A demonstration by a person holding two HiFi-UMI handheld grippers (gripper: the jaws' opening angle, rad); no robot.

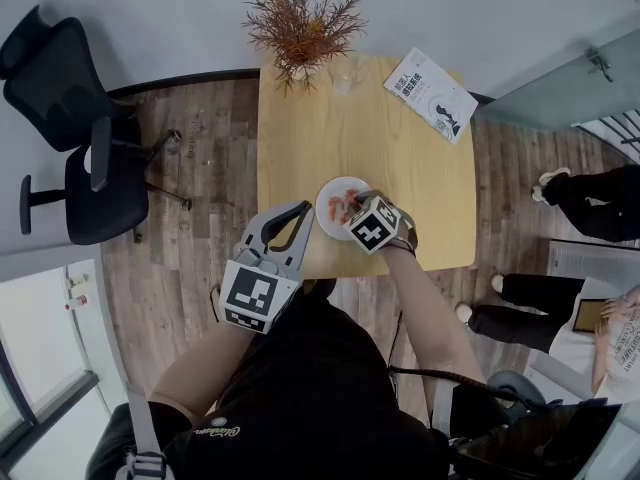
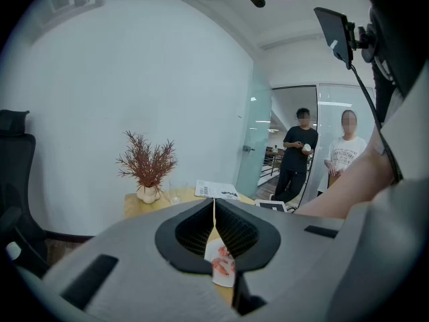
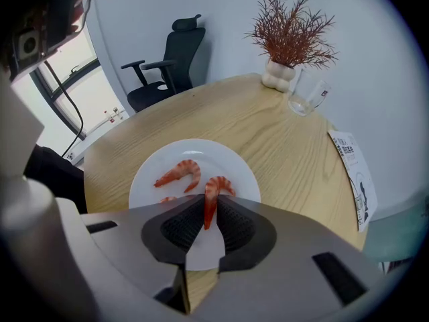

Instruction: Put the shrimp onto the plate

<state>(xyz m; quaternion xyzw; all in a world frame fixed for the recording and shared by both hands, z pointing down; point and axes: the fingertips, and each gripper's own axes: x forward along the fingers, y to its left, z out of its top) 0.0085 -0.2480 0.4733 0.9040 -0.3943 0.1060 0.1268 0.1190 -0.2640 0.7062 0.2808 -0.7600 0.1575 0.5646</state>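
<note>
Grey right gripper [image 3: 210, 210] clamped on a curled orange shrimp [image 3: 218, 182] over the round white plate [image 3: 224, 154]; grey left gripper [image 2: 214, 206] closed on nothing.

Light wooden table [image 1: 370, 138] carries everything, and a black office chair [image 1: 85, 158] stands well apart off its left side. Left gripper sits at the table's near edge, just left of the plate, jaws pressed together. Far edge: dried red-brown plant [image 1: 300, 28] in a white vase, printed booklet [image 1: 431, 93] towards the right corner, clear glass [image 1: 345, 83] between them. Plate is near the front edge. A second orange shrimp [image 3: 179, 172] lies on it, just left of the held one; another orange bit is half hidden behind the jaw. Can't tell if the held shrimp touches the plate.
</note>
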